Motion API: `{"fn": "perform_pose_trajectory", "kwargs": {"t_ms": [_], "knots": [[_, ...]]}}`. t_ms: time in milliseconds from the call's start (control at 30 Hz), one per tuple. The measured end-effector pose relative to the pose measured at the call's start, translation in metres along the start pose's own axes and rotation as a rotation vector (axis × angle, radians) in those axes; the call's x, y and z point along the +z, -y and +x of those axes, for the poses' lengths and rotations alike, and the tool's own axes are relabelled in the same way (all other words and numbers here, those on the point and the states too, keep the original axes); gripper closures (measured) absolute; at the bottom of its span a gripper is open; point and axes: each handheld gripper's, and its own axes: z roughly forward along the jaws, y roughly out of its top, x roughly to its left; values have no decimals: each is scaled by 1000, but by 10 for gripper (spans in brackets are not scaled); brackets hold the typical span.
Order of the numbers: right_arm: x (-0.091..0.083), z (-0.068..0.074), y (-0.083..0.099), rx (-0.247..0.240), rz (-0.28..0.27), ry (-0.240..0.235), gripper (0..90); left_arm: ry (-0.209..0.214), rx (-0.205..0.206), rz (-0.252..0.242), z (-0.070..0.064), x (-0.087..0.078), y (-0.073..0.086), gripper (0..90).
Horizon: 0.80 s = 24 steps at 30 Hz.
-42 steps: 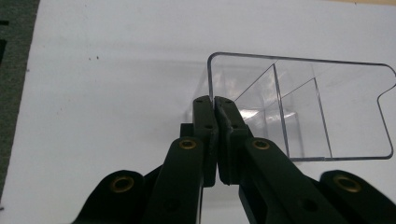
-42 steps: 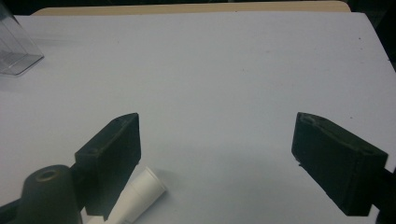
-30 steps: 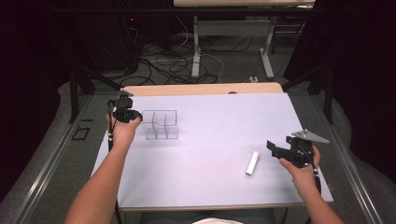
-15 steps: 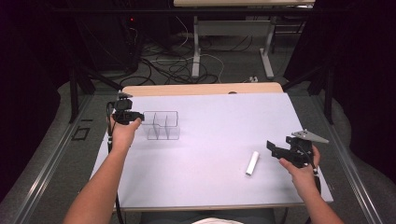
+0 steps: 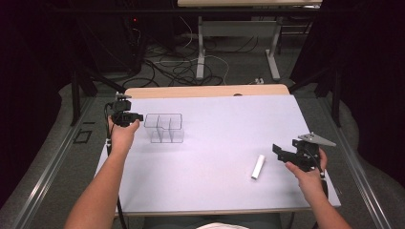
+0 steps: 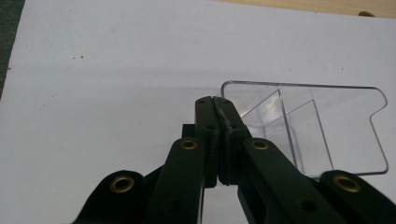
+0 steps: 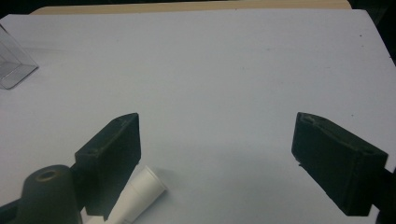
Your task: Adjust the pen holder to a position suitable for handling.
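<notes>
Left gripper (image 6: 215,100) pinched closed, seemingly on clear organizer (image 6: 327,126) rim — right gripper (image 7: 215,140) agape.

Left gripper (image 5: 138,116) nearer organiser (image 5: 165,128) (slightly).

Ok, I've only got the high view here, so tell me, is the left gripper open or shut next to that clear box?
Observer: Shut. In the left gripper view, the left gripper has its jaws pressed together, tips at a corner of the clear box. I can't tell whether they pinch its wall.
Operator: And the right one?
Observer: The right gripper is wide open, with nothing between its jaws.
Operator: Where's the white tube from there?
Observer: The white tube lies on the table beside one jaw, partly hidden behind it and outside the gap.
</notes>
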Motion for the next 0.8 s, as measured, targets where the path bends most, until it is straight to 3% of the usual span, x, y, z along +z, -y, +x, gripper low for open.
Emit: {"fn": "perform_pose_trajectory", "kwargs": {"t_ms": [33, 233, 400, 567, 800], "knots": [[0, 0, 0, 0, 1, 0, 151, -9, 12, 19, 0, 1, 0, 900], [0, 0, 0, 1, 0, 0, 151, -40, 29, 25, -5, 9, 3, 900], [0, 0, 0, 0, 0, 1, 151, -43, 29, 31, -5, 13, 6, 900], [0, -1, 0, 1, 8, -5, 151, -38, 49, 54, -9, 12, 6, 900], [1, -1, 0, 6, 9, -8, 152, -12, 55, 28, -27, 17, 11, 900]]}}
